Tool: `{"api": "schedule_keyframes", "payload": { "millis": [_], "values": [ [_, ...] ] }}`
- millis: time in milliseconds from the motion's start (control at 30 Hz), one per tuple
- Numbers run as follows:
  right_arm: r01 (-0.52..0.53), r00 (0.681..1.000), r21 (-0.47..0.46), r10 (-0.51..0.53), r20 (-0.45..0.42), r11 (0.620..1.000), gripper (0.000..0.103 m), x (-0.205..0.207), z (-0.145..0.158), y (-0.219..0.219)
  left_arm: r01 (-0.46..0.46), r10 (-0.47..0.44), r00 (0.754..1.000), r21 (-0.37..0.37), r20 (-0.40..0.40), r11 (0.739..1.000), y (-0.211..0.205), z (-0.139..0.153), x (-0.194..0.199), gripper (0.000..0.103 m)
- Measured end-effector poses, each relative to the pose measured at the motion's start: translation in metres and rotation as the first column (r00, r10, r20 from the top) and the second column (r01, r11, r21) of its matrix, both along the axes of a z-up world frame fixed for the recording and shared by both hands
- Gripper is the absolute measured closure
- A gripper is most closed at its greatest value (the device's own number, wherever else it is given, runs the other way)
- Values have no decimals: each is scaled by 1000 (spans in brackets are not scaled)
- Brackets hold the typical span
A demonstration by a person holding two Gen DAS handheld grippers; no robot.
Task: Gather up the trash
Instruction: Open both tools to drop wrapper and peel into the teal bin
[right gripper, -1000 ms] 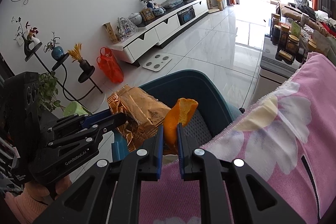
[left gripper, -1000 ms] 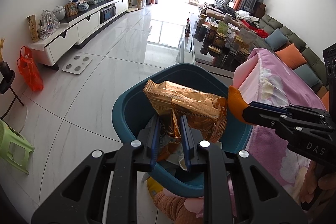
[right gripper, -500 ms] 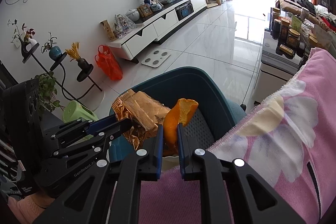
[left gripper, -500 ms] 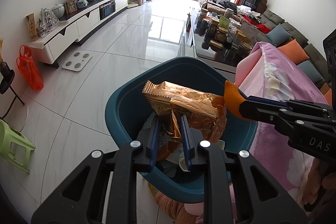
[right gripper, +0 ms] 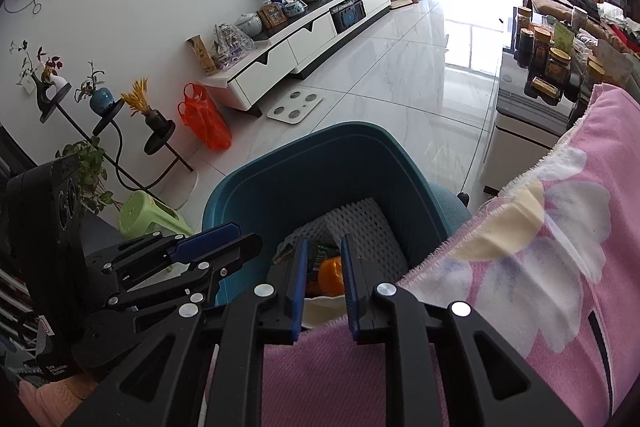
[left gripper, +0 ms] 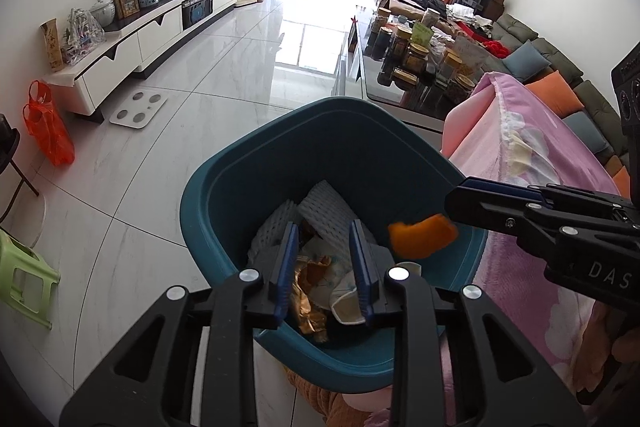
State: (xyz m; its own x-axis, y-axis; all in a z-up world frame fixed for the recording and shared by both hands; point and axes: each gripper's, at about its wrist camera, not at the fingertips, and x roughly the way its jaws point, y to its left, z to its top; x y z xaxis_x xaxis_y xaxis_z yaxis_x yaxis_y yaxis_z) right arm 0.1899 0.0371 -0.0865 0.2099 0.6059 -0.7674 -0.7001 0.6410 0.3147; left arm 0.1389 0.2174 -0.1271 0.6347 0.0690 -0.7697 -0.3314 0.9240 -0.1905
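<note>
While it hangs over the bin, left tool [left gripper: 323, 227]: points steeply down into the opening; its jaws have just been opening and stand apart, with no pad pressing on anything.
Gold wrapper [left gripper: 306, 295]: crumpled, lying among the rubbish inside the bin, seen through the gap between the left tool's blue pads [left gripper: 289, 267].
Right tool [right gripper: 324, 243]: also points down at the bin, from over the blanket's edge; its jaws have just been opening and show a narrow gap, clamping nothing.
Orange peel [left gripper: 420, 233]: blurred, just below the right tool's tips and inside the bin's rim; in the right wrist view it sits low in the bin behind the gap between the pads.
White foam netting [left gripper: 324, 207]: leans against the bin's far inner wall, above the other rubbish.
Teal bin [left gripper: 208, 195]: stands on the floor, its right side touching the blanket.
Pink floral blanket [left gripper: 540, 187]: drapes just right of the bin and under the right tool.
Tiled floor [left gripper: 160, 147]: pale and glossy; a white scale [left gripper: 138, 107] lies well beyond the bin.
Glass surface [left gripper: 372, 67]: behind the bin, crowded with jars.
Left wall: a white cabinet [left gripper: 148, 35], an orange bag [left gripper: 48, 131] and a green stool [left gripper: 24, 275].
</note>
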Motion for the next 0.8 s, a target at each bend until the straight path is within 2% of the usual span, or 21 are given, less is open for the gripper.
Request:
{"api": "schedule_keyframes", "payload": {
  "millis": [100,167,233,300,400,467,533,600,700,800],
  "values": [
    [10,1000,5,-10,4,1000,80,0,1,-3,-5,5,1000,-4,-3,1000,0,-3,0,62],
    [16,1000,15,-16,8,1000,77,-2,2,-6,-10,10,1000,-10,3,1000,2,-3,-2,52],
    [21,1000,25,-22,16,999,75,-3,5,-11,-10,10,1000,-5,13,1000,1,-1,-5,47],
    [33,999,43,-34,22,999,67,-5,7,-18,-12,12,1000,0,24,1000,2,2,-10,34],
    [49,998,75,-52,32,996,59,-8,12,-33,-15,14,999,16,51,1000,0,10,-18,28],
    [55,997,88,-60,47,995,54,-12,15,-41,-18,17,997,18,74,1000,-2,16,-27,19],
    [59,995,100,-66,69,993,47,-17,20,-50,-16,14,995,26,98,1000,-4,23,-40,16],
    [60,993,110,-70,93,992,43,-23,24,-59,-15,10,992,36,122,999,-10,31,-47,7],
    [67,988,122,-83,131,990,28,-34,28,-72,-7,-2,986,53,165,999,-22,43,-63,6],
    [81,980,137,-103,169,987,24,-45,33,-88,-4,-8,978,54,206,999,-31,52,-77,6]
  ]
}}
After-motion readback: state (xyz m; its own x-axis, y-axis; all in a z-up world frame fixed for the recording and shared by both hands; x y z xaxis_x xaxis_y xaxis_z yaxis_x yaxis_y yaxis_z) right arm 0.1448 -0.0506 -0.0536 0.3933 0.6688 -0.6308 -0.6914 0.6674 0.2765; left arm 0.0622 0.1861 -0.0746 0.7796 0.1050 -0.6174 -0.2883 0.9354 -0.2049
